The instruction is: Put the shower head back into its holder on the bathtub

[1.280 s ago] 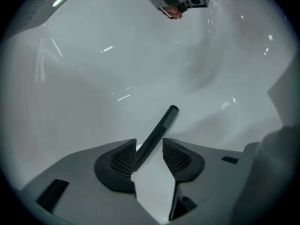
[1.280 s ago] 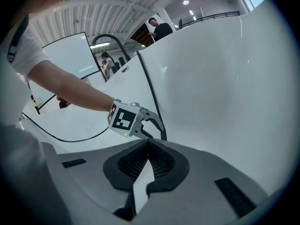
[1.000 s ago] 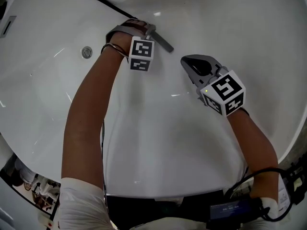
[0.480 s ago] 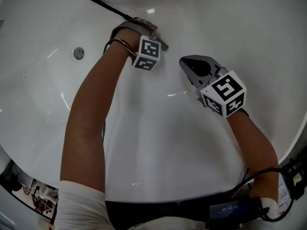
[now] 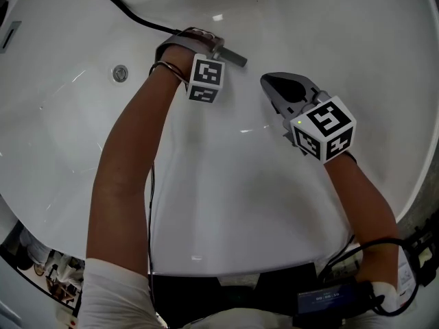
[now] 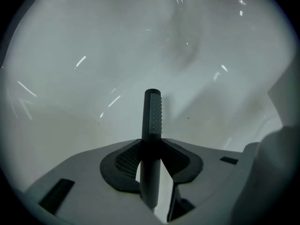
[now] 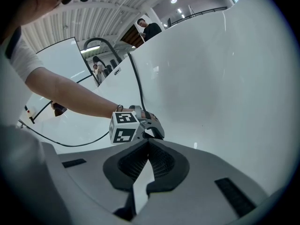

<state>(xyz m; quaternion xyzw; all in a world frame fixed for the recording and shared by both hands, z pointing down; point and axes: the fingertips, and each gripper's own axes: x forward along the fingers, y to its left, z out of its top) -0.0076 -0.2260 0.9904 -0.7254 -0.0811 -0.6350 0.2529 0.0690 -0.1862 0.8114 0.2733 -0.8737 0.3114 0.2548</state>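
Observation:
The shower head [image 6: 153, 111] is a slim dark stick with a dotted face. It stands upright between the pads of my left gripper [image 6: 152, 146], which press on it from both sides as the jaws are closing. From above, its tip [image 5: 235, 58] pokes out to the right of the left gripper [image 5: 209, 50], low over the white bathtub [image 5: 226, 184]. A black hose [image 5: 116, 9] runs from the upper left to that hand. My right gripper [image 5: 278, 88] hovers to the right, jaws shut with nothing between them [image 7: 149, 142]. No holder shows.
A round metal fitting [image 5: 121, 72] sits in the tub wall left of my left arm. A small dark slot [image 5: 10, 36] marks the rim at the far left. The tub's curved white wall [image 7: 220, 88] rises behind both grippers. A cable [image 7: 70, 142] trails below the left arm.
The left gripper with the shower head has shifted slightly across the tub. The right gripper has stayed where it was.

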